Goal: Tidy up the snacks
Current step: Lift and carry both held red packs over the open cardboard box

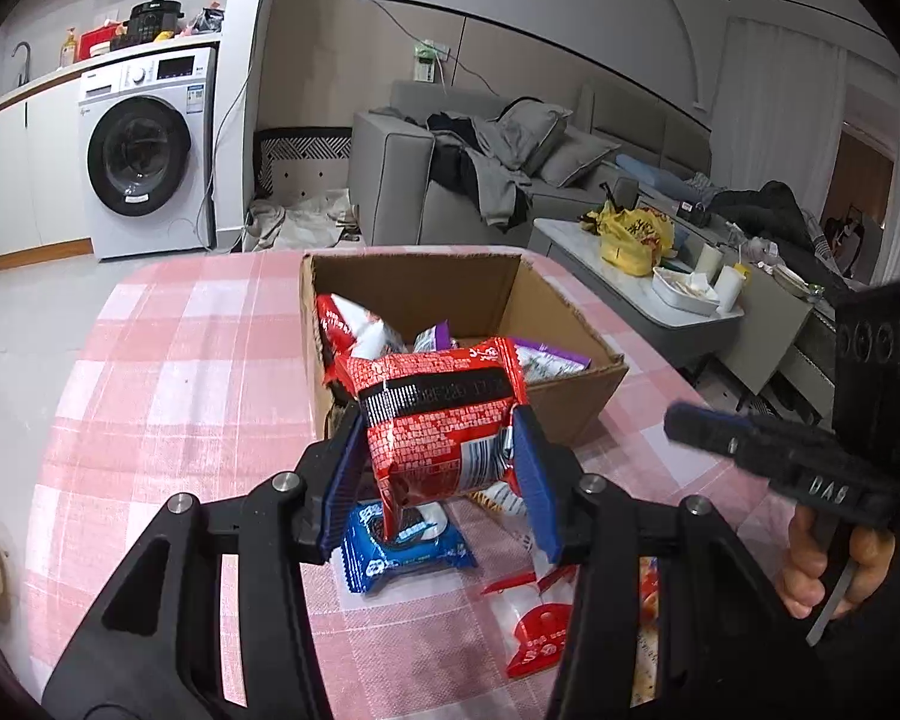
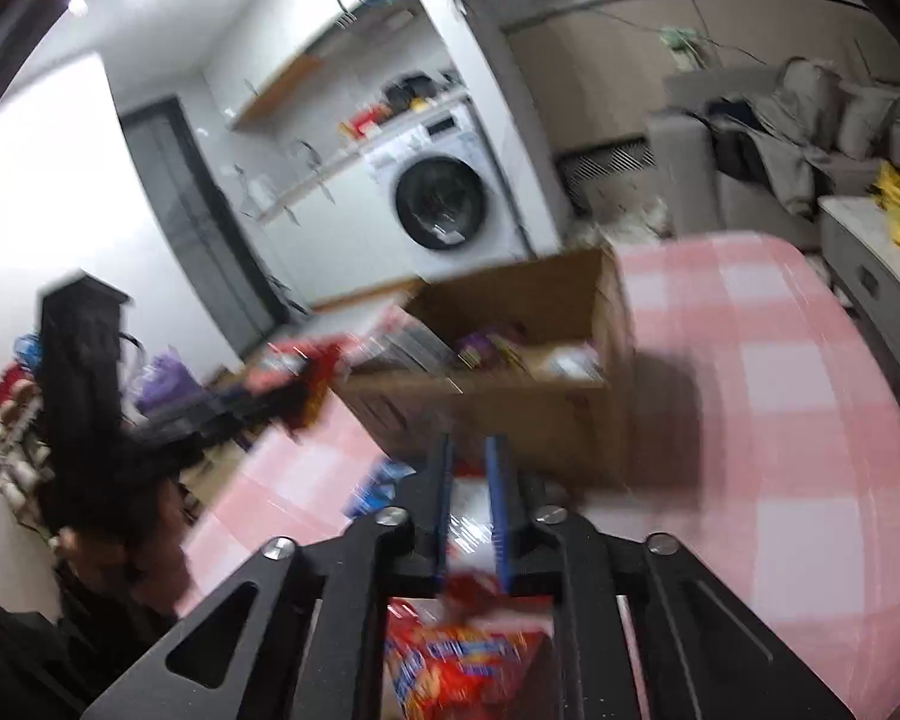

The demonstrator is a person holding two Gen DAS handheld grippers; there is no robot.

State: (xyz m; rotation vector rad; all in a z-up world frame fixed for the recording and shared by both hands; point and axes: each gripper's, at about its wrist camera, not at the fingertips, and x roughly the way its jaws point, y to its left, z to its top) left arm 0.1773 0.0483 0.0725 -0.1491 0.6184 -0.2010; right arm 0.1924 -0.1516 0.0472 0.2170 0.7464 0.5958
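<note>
Tablecloth (image 1: 150, 396) in pink check fills most of both views, and straight ahead of the left gripper (image 1: 438, 468) sits the cardboard box (image 1: 570, 402), open-topped, already holding a red-and-white packet and a couple of purple ones, so part of the sorting looks done. Now the left gripper: its blue pads are clamped on either side of a red snack packet (image 1: 438, 420), which is up off the cloth and just short of the box's near wall. Going by the task, that packet looks bound for the box.

Below and just behind those fingers, a blue cookie packet (image 1: 402, 546) lies flat on the cloth, and to its right there is a red-and-clear wrapper (image 1: 534, 636), both waiting their turn. Off to the right, the right gripper shows from the side.

Over to its own camera: the right gripper (image 2: 473, 498) has its blue pads drawn close together, nipping what seems to be the clear top edge of a red bag (image 2: 468, 666) hanging beneath it, though the blur makes that hard to confirm. The box is just beyond its tips.

Tally: a few snacks boxed, two in hand, at least two left on the table.
</note>
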